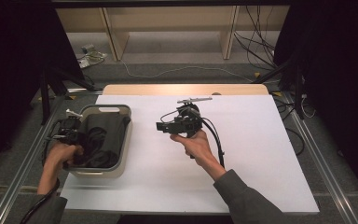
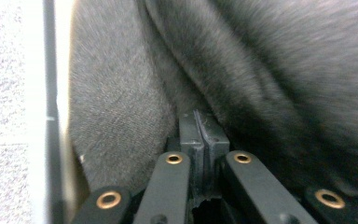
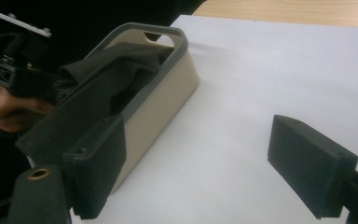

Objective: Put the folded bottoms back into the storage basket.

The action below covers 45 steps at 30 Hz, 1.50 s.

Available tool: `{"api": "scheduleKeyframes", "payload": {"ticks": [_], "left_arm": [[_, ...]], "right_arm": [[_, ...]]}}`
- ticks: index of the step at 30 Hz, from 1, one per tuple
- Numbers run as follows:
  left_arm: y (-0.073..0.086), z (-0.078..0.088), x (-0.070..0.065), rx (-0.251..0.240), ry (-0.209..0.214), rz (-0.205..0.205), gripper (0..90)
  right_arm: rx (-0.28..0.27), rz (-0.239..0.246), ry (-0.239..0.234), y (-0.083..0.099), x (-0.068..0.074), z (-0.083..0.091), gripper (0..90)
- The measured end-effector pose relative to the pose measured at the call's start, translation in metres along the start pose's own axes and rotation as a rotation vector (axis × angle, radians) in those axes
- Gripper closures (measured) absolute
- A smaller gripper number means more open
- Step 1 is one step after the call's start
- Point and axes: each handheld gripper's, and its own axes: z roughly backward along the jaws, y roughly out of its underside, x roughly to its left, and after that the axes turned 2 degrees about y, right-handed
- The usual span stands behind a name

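L gripper (image 1: pixel 70 133) sits pinched tight on the dark cloth (image 1: pixel 100 140) in the beige bin (image 1: pixel 126 122) (table's left). R gripper (image 1: pixel 168 127), jaws apart and empty, is farther off, pointing binward.

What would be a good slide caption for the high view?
Left gripper shut in dark cloth inside a beige basket; right gripper open above the white table.

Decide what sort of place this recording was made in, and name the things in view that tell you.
Probably a lab or workshop recording rig, not a home: a white work table ringed by black curtains, loose cables on the floor behind, and bare wooden shelving.
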Motion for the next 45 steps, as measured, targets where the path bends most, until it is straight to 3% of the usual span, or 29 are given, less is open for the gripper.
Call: {"api": "scheduleKeyframes", "payload": {"ticks": [2,8,13,19,20,23,25,28,29,30,31,34,36,39,44,45], "left_arm": [[-0.001,0.005,0.0,-0.013,0.004,0.004,86.2],[-0.008,0.039,-0.003,-0.11,0.034,0.018,60.2],[-0.012,0.056,-0.014,-0.153,0.061,0.024,49.0],[-0.016,0.06,-0.025,-0.173,0.107,0.016,37.1],[-0.017,0.058,-0.028,-0.169,0.179,0.025,35.6],[-0.017,0.054,-0.035,-0.151,0.18,0.003,33.4],[-0.017,0.049,-0.039,-0.136,0.175,-0.011,37.8],[-0.015,0.042,-0.042,-0.12,0.157,-0.027,52.3],[-0.014,0.035,-0.044,-0.096,0.139,-0.055,57.5],[-0.014,0.035,-0.044,-0.096,0.139,-0.055,62.3],[-0.012,0.029,-0.043,-0.075,0.108,-0.064,68.2],[-0.009,0.021,-0.042,-0.051,0.11,-0.066,78.3],[-0.005,0.005,-0.041,-0.01,0.111,-0.075,82.7],[-0.003,-0.006,-0.044,0.0,0.097,-0.093,85.3],[-0.002,-0.016,-0.051,-0.014,0.048,-0.113,85.7],[-0.002,-0.02,-0.049,-0.036,0.038,-0.105,85.7]], "right_arm": [[-0.003,0.003,0.004,0.003,-0.003,0.005,20.1],[-0.01,0.031,0.028,0.016,-0.012,0.021,19.9],[-0.009,0.054,0.061,0.027,-0.023,0.03,19.8],[-0.011,0.034,0.077,0.04,-0.039,0.042,19.7],[-0.013,0.03,0.08,0.044,-0.042,0.044,19.7],[-0.004,0.018,0.09,0.05,-0.049,0.047,19.7],[-0.003,0.014,0.096,0.052,-0.052,0.049,19.7],[-0.002,0.017,0.11,0.054,-0.055,0.052,19.7],[-0.007,0.024,0.123,0.054,-0.056,0.053,19.7],[-0.007,0.028,0.13,0.055,-0.056,0.054,19.7],[-0.006,0.028,0.129,0.055,-0.057,0.055,19.7],[-0.006,0.027,0.125,0.056,-0.057,0.056,19.7],[-0.005,0.029,0.125,0.056,-0.056,0.057,19.7],[-0.005,0.033,0.129,0.057,-0.055,0.058,19.7],[-0.009,0.033,0.136,0.057,-0.056,0.059,19.7],[-0.011,0.03,0.139,0.058,-0.057,0.059,19.8]]}}
